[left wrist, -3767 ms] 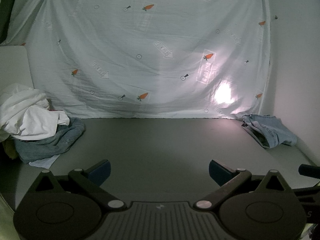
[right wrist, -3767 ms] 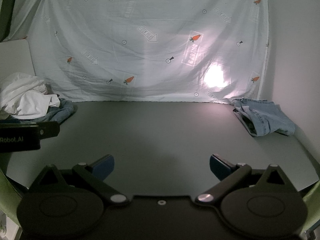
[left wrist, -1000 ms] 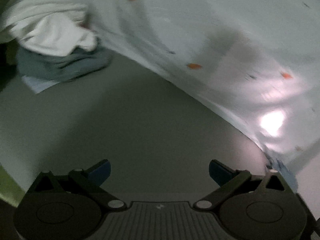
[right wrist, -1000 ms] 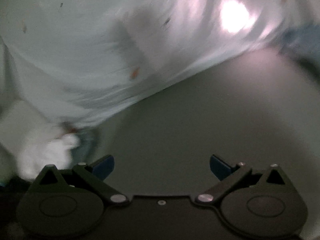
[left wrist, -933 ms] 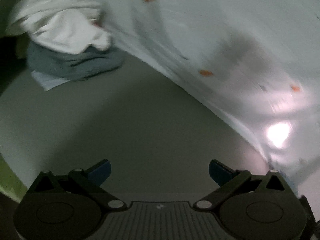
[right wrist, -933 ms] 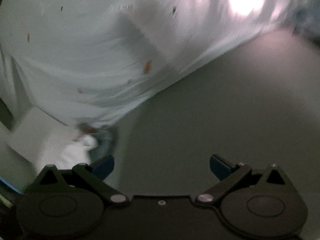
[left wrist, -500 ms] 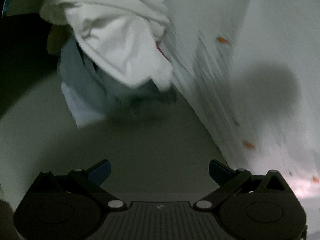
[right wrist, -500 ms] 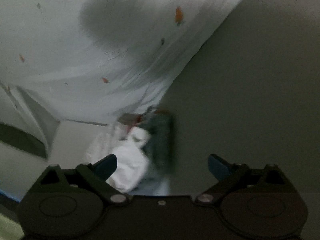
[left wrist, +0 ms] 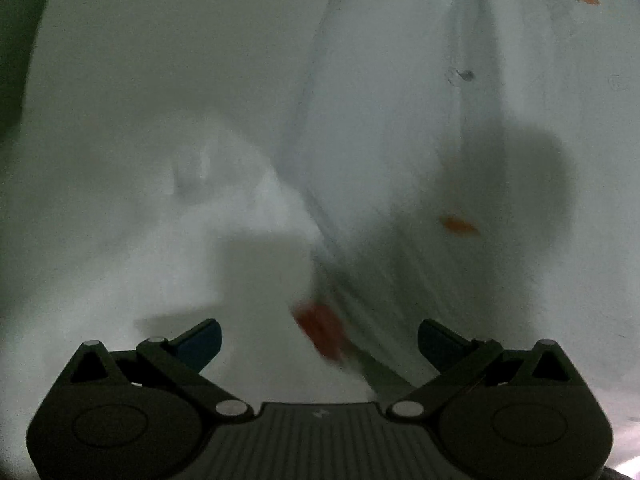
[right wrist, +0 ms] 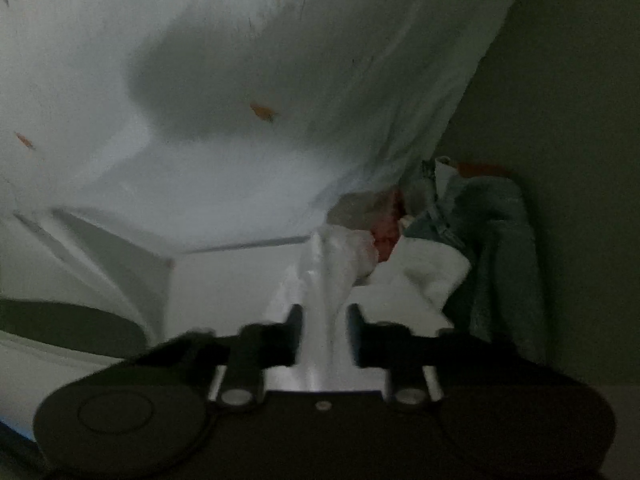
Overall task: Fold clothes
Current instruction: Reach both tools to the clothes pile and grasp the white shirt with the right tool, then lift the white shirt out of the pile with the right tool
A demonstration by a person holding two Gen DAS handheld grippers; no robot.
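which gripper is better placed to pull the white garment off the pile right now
The right gripper. Its fingers are closed on a bunched fold of the white garment, beside the blue denim. The left gripper is open and holds nothing, though white cloth fills its blurred view.

You have the carrot-print backdrop sheet (right wrist: pixel 248 80) filling the right wrist view from nine to one o'clock, and the grey tabletop (right wrist: pixel 580 120) at two to three o'clock. In the left wrist view, that sheet (left wrist: pixel 460 120) spans twelve to four, blurred.
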